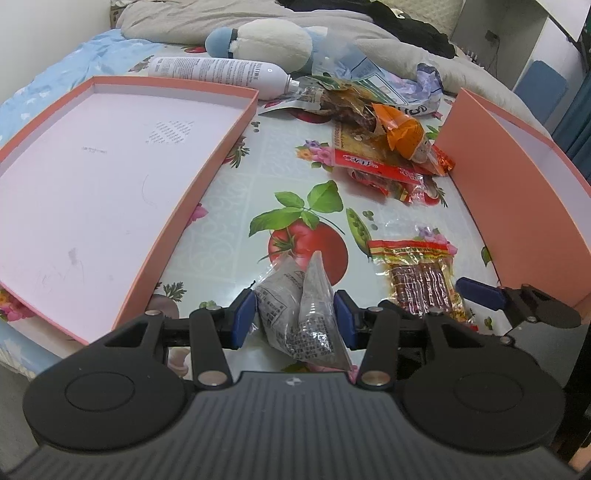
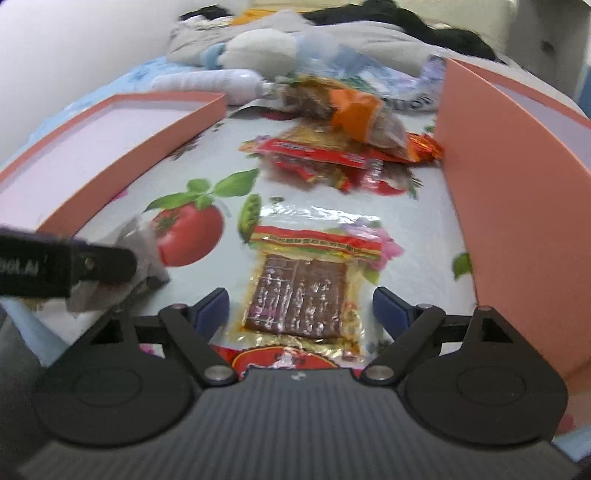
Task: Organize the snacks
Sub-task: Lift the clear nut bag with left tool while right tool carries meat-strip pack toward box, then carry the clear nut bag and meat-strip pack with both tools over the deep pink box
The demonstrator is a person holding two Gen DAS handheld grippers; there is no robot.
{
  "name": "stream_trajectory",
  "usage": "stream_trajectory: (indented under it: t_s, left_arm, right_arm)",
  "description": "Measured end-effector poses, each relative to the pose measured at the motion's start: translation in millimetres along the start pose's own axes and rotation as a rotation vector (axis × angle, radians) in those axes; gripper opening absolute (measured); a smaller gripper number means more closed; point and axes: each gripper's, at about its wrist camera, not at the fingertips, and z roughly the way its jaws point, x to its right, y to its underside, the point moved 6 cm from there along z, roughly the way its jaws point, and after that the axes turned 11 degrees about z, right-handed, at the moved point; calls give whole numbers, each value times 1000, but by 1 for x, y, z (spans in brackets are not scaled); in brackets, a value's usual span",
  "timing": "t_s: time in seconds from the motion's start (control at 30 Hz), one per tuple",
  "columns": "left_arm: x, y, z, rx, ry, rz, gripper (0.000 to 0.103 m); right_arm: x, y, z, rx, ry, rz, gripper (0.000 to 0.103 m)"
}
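Now holding a small clear crinkly bag of dark bits (image 1: 301,314) in the left gripper (image 1: 295,317). Wide open right gripper (image 2: 301,310) around the flat shiny brown snack pack (image 2: 299,295) on the flowery table cover (image 1: 229,221). Could slip off thin plastic if pinched too high.

A white cylindrical spray bottle (image 1: 218,72) lies beside a white-and-blue plush toy (image 1: 266,40) on the glossy fruit-printed tablecloth (image 1: 258,177), before grey rumpled bedding (image 1: 207,14).

Shallow tray (image 1: 110,177) lies left, tall box (image 1: 517,206) right (snack packets (image 1: 391,155) heaped between).
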Motion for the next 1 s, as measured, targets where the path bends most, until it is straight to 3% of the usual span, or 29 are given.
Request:
stream_trajectory:
  t_s: [0.13,0.47,1.0]
  left_arm:
    - [-2,-1,-1,3,-4,-9,51]
    - [-5,-11,-13,24,-30,-5,48]
    - [30,-53,-87,134,46,46,48]
  right_arm:
    - [-6,-3,-5,-7,-17,-15,56]
    - [7,-11,-35,28,-18,37,55]
    - [29,-46,-145,154,-57,168,55]
